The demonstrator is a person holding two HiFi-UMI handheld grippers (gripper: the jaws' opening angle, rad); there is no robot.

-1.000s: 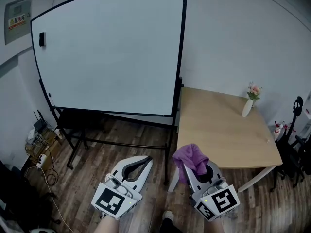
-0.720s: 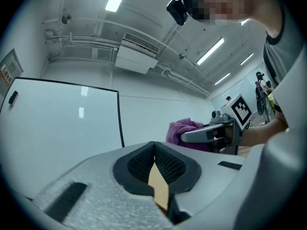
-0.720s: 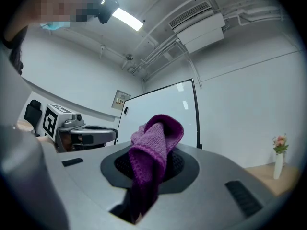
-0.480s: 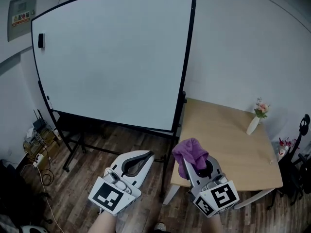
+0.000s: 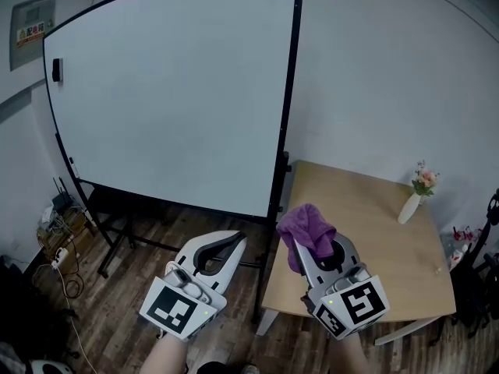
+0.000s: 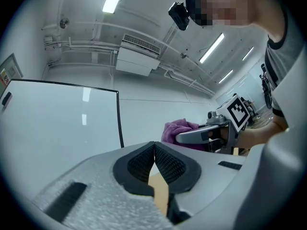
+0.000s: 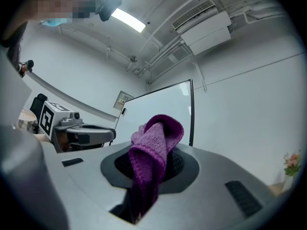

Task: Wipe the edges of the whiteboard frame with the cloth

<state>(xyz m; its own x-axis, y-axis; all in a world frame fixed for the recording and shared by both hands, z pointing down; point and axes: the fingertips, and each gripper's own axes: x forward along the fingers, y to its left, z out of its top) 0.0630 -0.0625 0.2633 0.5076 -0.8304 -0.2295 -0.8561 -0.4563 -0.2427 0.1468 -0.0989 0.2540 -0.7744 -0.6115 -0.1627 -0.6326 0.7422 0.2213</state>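
cloth (image 5: 306, 232) sticks up lengthwise from the clamping right gripper (image 5: 310, 257); left gripper (image 5: 233, 241) is closed, empty.

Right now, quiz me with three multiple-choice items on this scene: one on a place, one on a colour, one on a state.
1. Where does the vase stand?
A) on a chair
B) on the table
C) on a shelf

2. What colour is the cloth?
A) yellow
B) white
C) purple

3. How do the left gripper jaws stand?
A) wide apart
B) together, with nothing between
C) clamped on the cloth

Answers:
1 B: the head view shows it on the tabletop's far side.
2 C: both gripper views show it purple.
3 B: its own view shows the tips meeting, nothing held.
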